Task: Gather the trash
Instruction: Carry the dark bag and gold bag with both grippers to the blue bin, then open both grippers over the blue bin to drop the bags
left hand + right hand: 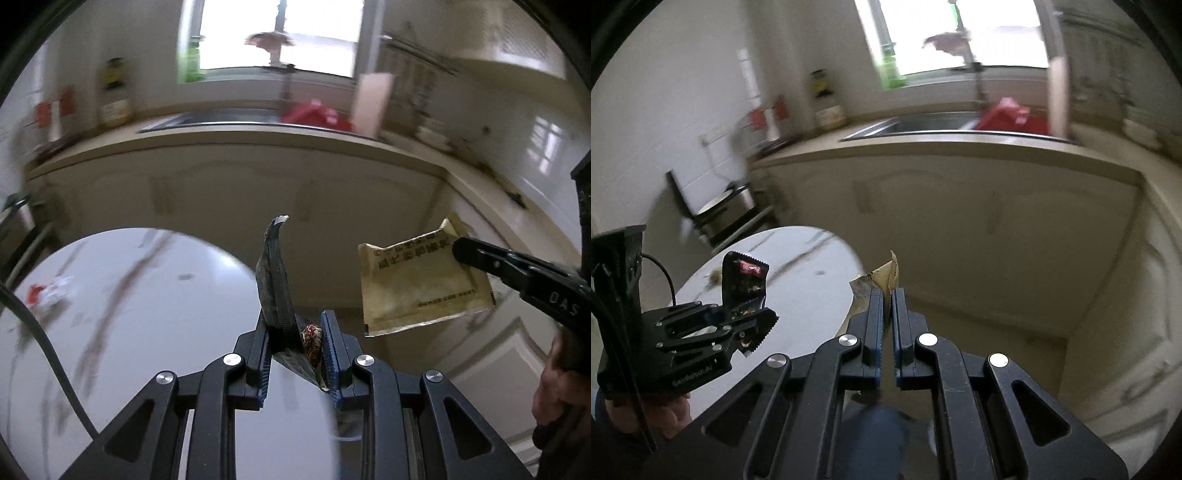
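Two wrappers carried in two claws

Left gripper (pixel 295 332) pinches a dark snack wrapper (pixel 275 280); right gripper (pixel 888 299), just beside it, is pressed together on a yellow sachet (pixel 417 288).

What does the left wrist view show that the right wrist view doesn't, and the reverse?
Only the left wrist view shows the tan packet's printed face and a red-and-white scrap lying on the round table. Only the right wrist view shows the dark wrapper's broad face and a chair by the wall. Both show the left gripper shut on the dark wrapper, the right gripper shut on the tan packet, and the sink.
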The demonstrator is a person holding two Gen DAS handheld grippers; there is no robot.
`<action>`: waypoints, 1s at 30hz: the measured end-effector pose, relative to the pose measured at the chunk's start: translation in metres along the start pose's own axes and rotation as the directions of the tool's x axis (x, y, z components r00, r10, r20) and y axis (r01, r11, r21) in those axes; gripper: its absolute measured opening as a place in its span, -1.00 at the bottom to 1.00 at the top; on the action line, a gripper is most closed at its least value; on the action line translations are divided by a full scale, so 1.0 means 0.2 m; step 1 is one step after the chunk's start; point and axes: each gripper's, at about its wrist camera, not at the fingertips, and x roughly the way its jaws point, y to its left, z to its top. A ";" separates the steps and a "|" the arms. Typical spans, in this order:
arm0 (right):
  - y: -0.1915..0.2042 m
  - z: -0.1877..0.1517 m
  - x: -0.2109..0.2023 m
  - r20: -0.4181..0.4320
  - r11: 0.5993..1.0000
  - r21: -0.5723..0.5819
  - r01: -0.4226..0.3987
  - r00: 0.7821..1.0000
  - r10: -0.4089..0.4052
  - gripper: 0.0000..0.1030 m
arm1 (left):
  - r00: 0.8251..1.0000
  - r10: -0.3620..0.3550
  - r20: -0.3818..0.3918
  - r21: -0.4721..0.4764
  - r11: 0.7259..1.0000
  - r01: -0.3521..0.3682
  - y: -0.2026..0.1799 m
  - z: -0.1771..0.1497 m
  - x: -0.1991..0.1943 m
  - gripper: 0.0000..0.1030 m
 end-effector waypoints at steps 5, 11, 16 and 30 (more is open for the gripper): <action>-0.32 -0.11 -0.09 -0.023 0.992 0.084 0.092 0.996 -0.090 -0.90 | 0.994 -0.089 -0.067 0.066 0.993 0.093 -0.27 0.00 0.22 -0.59; -0.64 -0.35 0.01 -0.146 0.973 0.160 0.167 0.979 -0.144 -0.90 | 0.966 -0.131 -0.223 0.105 0.982 0.157 -0.53 -0.11 0.60 -0.58; -0.87 -0.59 0.26 -0.282 0.950 0.228 0.213 0.949 -0.145 -0.90 | 0.937 -0.111 -0.331 0.104 0.983 0.153 -0.59 -0.19 0.91 -0.57; -1.21 -0.98 0.70 -0.421 0.885 0.380 0.269 0.902 -0.094 0.28 | 0.885 -0.042 -0.464 0.060 0.995 0.079 -0.55 -0.32 1.41 0.53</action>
